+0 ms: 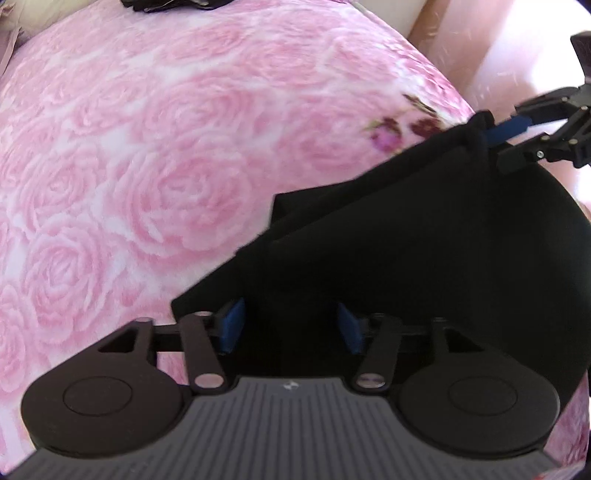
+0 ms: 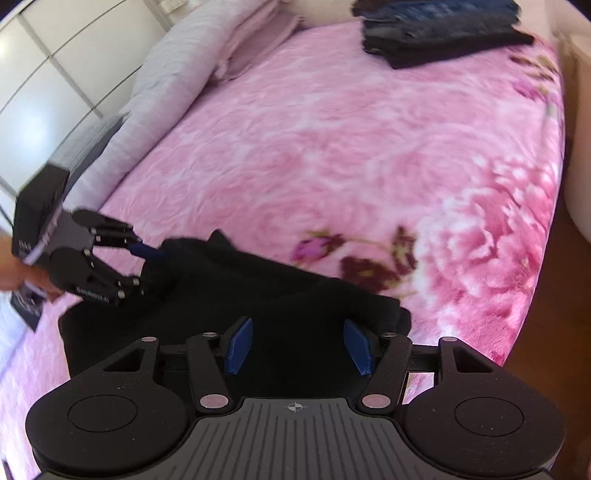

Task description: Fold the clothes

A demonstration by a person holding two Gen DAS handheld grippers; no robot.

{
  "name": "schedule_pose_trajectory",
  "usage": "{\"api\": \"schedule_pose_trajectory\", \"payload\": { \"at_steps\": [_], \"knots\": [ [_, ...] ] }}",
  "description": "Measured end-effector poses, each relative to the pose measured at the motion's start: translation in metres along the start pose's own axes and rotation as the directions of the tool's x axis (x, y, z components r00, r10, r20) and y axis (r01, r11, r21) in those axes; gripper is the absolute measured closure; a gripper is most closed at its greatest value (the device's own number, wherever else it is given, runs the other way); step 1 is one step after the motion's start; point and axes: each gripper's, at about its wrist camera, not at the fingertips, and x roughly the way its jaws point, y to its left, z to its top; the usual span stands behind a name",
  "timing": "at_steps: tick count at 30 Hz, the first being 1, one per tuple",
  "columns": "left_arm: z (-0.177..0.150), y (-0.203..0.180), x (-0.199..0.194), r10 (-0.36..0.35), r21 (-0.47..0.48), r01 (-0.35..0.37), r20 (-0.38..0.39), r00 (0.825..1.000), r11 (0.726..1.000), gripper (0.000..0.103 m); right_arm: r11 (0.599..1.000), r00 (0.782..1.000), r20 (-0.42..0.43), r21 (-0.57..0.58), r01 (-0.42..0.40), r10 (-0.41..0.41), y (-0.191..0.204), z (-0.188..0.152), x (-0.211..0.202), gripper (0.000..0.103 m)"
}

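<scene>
A black garment (image 1: 424, 240) (image 2: 258, 295) lies folded on the near edge of a bed with a pink rose blanket (image 1: 147, 147) (image 2: 332, 147). In the left wrist view my left gripper (image 1: 291, 326) stands open over the garment's left end, its blue pads (image 1: 232, 325) wide apart with black cloth between them. The right wrist view shows the left gripper (image 2: 144, 269) straddling a bunched corner. My right gripper (image 2: 299, 347) is open over the garment's right end, with cloth between its pads (image 2: 358, 347). From the left wrist view the right gripper (image 1: 502, 147) has its fingers spread at the far corner.
A stack of folded dark clothes (image 2: 443, 33) (image 1: 166, 3) sits at the bed's far end. Grey bedding (image 2: 166, 74) lies rolled along the left side, with white wardrobe doors (image 2: 55, 55) behind it. Wooden floor (image 2: 554, 295) runs along the right. A hand (image 2: 11, 266) holds the left gripper.
</scene>
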Motion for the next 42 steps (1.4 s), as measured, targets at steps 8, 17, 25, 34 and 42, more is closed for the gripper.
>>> {"api": "schedule_pose_trajectory", "payload": {
  "at_steps": [8, 17, 25, 34, 42],
  "knots": [
    [-0.018, 0.014, -0.031, 0.073, -0.056, -0.074, -0.019, 0.997, 0.996, 0.053, 0.975, 0.994, -0.042, 0.194, 0.107, -0.101, -0.021, -0.018, -0.046, 0.043],
    [-0.075, -0.041, -0.111, 0.127, -0.028, -0.125, 0.112, 0.985, 0.992, 0.058, 0.993, 0.998, 0.046, -0.101, 0.056, -0.051, 0.082, -0.041, -0.088, 0.043],
    [-0.145, -0.067, -0.084, 0.131, -0.041, -0.127, 0.1, 0.986, 0.991, 0.054, 0.971, 0.991, -0.1, -0.232, 0.064, -0.089, 0.118, -0.119, -0.043, 0.043],
    [-0.162, -0.092, -0.109, 0.267, -0.034, -0.266, 0.063, 0.962, 0.963, 0.056, 0.961, 0.979, -0.035, -0.203, 0.189, -0.201, 0.129, -0.152, -0.063, 0.043],
    [-0.192, -0.122, -0.158, 0.339, -0.086, -0.338, 0.0, 0.941, 0.937, 0.06, 0.913, 0.946, -0.042, -0.281, 0.297, -0.321, 0.178, -0.17, -0.095, 0.042]
  ]
}}
